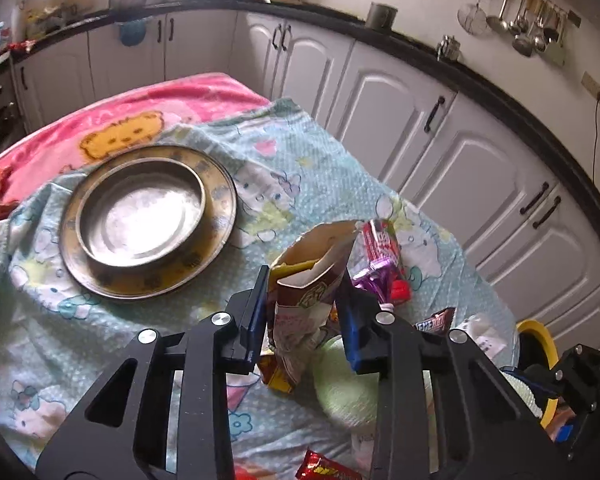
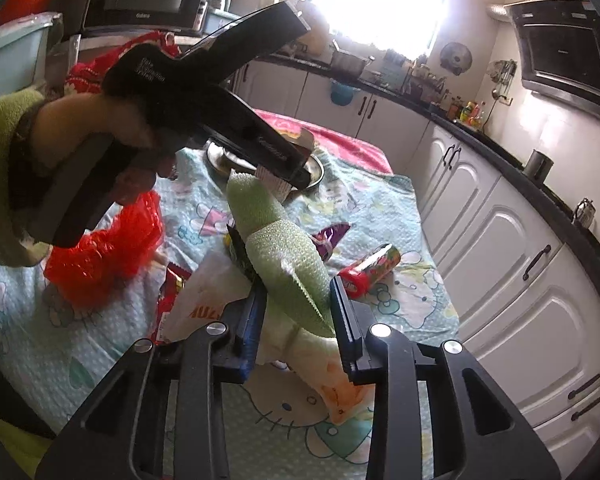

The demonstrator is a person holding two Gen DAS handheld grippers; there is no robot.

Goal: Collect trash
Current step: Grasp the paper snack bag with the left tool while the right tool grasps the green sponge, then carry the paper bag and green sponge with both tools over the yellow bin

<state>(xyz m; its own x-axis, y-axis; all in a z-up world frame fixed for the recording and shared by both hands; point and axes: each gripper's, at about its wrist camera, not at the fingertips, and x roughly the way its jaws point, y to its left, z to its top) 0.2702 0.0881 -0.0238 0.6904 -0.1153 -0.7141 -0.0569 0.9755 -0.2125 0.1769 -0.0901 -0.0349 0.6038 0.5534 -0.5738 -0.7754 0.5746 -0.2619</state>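
Clamping a torn snack pouch (image 1: 306,304), left claw (image 1: 304,312); right claw (image 2: 298,312) grips green foam netting (image 2: 288,268). Print unreadable. Tabletop (image 1: 148,344) edge close right.

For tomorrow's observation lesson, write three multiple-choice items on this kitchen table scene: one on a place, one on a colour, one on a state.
1. Where does the metal bowl stand?
A. on a round plate
B. on the counter
C. on the floor

2. What colour is the foam sleeve between the right gripper's fingers?
A. blue
B. green
C. black

3. The carton in the left gripper is
A. sealed
B. torn open on top
C. crushed flat

Answers: 1 A, the plate rims it; 2 B, pale green foam; 3 B, its top gapes.
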